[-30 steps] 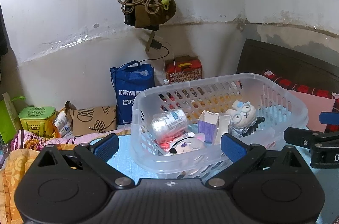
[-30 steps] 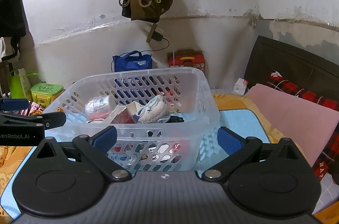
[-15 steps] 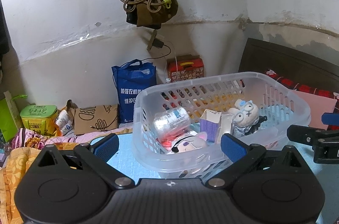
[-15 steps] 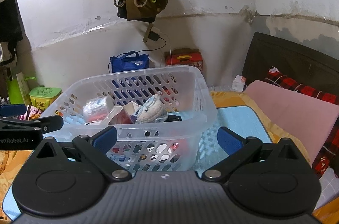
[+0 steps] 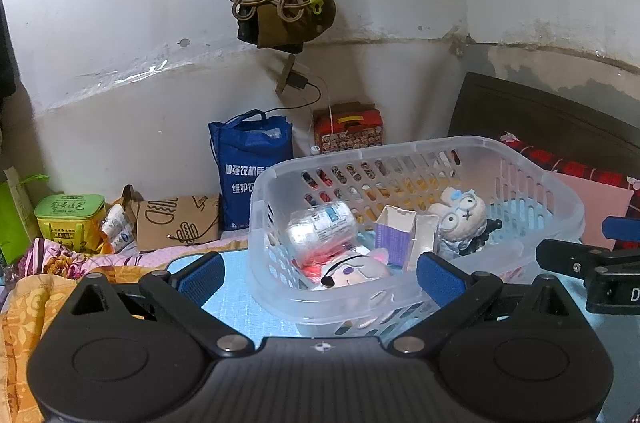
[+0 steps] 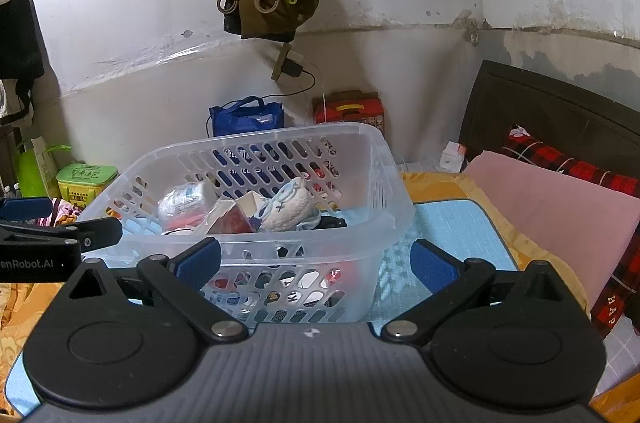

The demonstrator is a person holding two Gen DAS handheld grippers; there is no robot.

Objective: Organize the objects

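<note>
Several things — bottle [image 5: 322,229], carton [image 5: 394,233], two plush toys — already sit in the basket [image 5: 416,147] ahead of both wide-open, empty claws [image 5: 320,275] [image 6: 316,261]; nothing loose left nearby.

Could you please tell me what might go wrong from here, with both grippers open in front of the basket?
1. The clear basket sits on a soft blue mat; a push from the left gripper or the right gripper might slide or tip it.
2. The plush toy, bottle and purple carton lie crowded; grabbing one may snag a neighbour.
</note>
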